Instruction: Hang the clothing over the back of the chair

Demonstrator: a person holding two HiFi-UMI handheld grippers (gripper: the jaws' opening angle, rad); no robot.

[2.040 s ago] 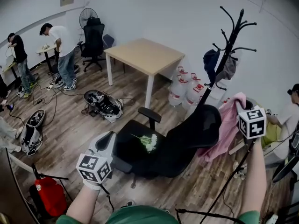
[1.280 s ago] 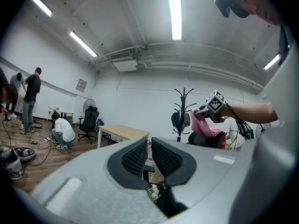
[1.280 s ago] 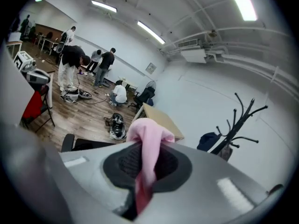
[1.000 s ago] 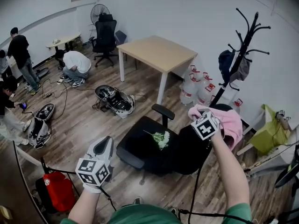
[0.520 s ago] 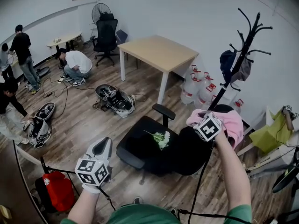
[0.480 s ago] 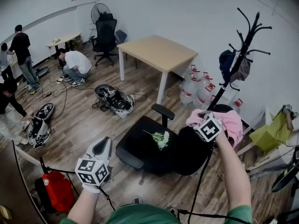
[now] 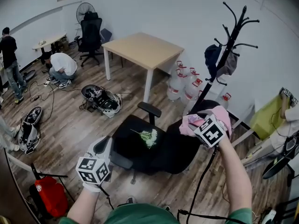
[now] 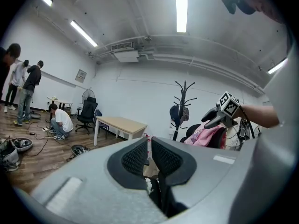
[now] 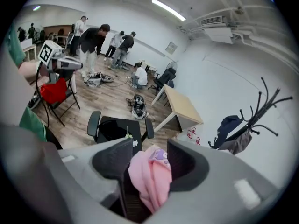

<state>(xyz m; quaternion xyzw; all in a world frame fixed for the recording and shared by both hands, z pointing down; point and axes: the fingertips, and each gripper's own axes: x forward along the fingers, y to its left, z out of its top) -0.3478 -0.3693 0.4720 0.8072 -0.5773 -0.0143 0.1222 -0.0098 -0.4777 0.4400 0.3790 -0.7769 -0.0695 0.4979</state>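
The pink clothing lies bunched over the top edge of the black chair's backrest. The right hand-held gripper straddles it with its jaws opening and spread wide. The grip is released and the cloth sits loose between them, its long axis running down toward the camera. That view alone shows a purple print on the top fold. The left hand-held gripper is clenched to a thin slit on nothing, near the seat's near corner. Only the head view shows the green sprig on the seat.
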